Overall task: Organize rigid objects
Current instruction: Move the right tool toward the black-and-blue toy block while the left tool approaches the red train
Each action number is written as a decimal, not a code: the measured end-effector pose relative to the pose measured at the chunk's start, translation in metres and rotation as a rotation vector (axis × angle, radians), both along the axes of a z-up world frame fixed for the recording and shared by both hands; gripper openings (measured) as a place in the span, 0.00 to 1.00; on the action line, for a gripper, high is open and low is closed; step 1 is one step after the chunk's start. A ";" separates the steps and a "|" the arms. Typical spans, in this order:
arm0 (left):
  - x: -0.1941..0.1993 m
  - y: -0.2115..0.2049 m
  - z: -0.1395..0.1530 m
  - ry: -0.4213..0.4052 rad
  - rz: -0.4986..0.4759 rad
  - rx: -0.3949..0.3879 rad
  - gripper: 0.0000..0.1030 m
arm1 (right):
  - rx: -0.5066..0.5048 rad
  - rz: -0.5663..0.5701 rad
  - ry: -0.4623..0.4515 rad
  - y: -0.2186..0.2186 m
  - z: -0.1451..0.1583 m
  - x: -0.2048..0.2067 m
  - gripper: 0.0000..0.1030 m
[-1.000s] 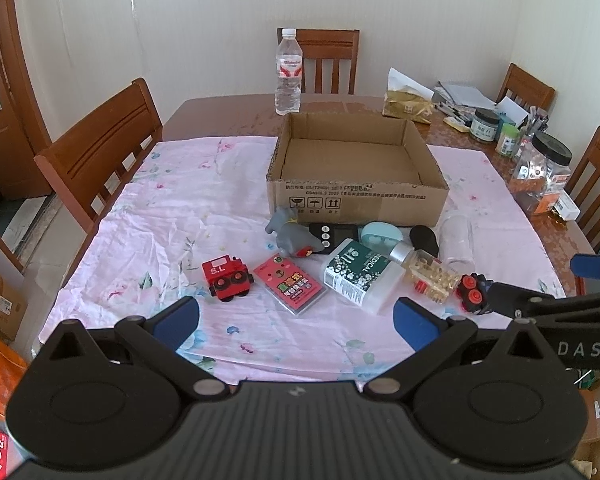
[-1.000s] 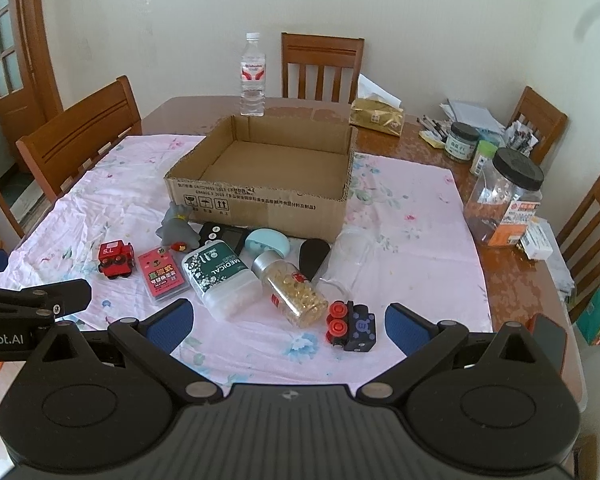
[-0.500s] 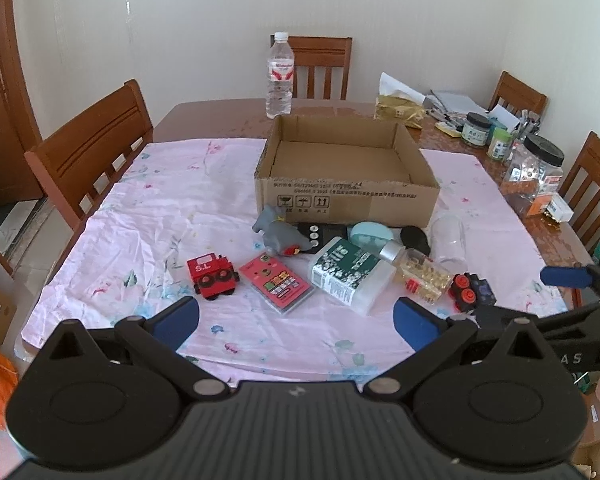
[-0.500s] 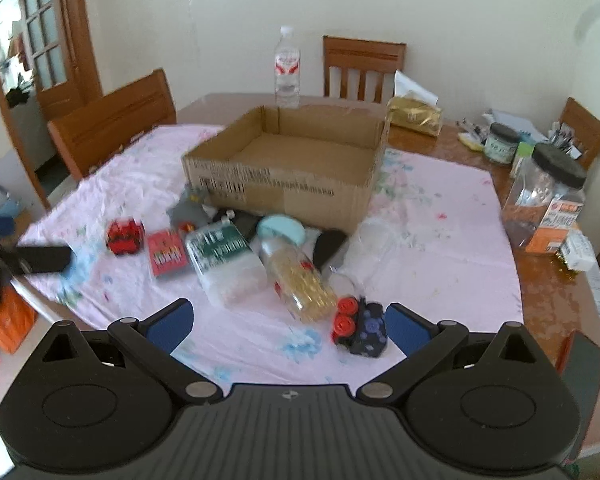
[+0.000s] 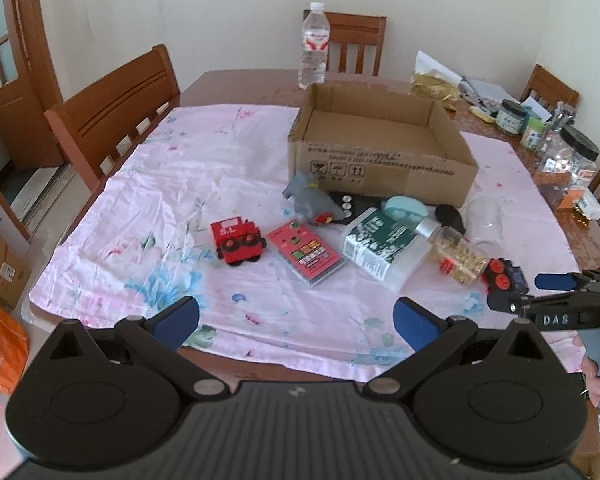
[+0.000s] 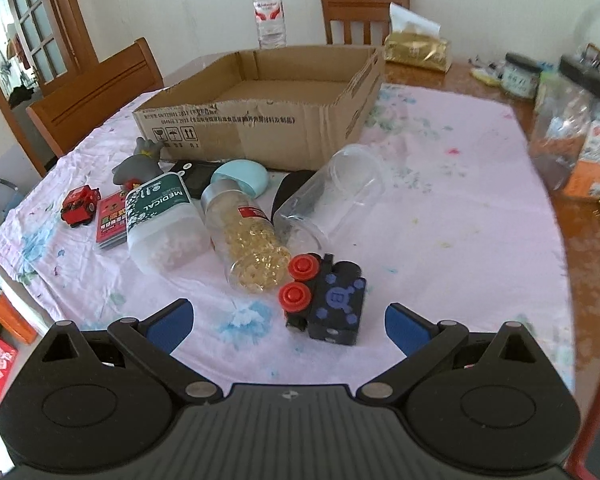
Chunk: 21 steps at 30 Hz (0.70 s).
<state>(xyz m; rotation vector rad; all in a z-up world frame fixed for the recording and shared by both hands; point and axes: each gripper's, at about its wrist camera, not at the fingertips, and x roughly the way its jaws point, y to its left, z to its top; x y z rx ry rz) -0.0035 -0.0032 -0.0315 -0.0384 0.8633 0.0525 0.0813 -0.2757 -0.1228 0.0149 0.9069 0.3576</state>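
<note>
In the left wrist view, the left gripper waits low in the frame with its jaws wide apart, holding nothing. The right gripper is spread wide too and empty, with the black toy train just above it in the lower middle of its view. To do this well, come down straight over the train and pinch its flat sides — not the round red wheels. The empty cardboard box sits higher up, in the middle. All the things lie on a pink flowered cloth over a wooden table, with chairs around — and white walls.

Ahead of the tongs stood a white wall, wooden chairs ringing the table, and a glazed door at far left, daylit.
</note>
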 end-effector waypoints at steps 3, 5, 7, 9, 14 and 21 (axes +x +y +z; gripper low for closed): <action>0.002 0.003 -0.005 0.018 0.008 0.003 1.00 | 0.017 0.010 0.011 0.005 -0.007 0.009 1.00; 0.003 0.006 -0.007 0.029 0.013 0.007 1.00 | 0.010 0.010 0.018 0.008 -0.011 0.012 1.00; 0.005 0.009 -0.010 0.036 0.012 0.010 1.00 | 0.022 0.007 0.033 0.011 -0.013 0.012 1.00; 0.006 0.012 -0.013 0.044 0.006 0.012 1.00 | 0.038 0.007 0.052 0.014 -0.014 0.010 1.00; 0.014 0.022 -0.022 0.062 -0.019 0.006 1.00 | 0.077 0.030 0.090 0.026 -0.012 -0.006 1.00; 0.033 0.034 -0.041 0.082 -0.090 0.004 1.00 | 0.065 0.009 0.093 0.049 -0.012 -0.018 1.00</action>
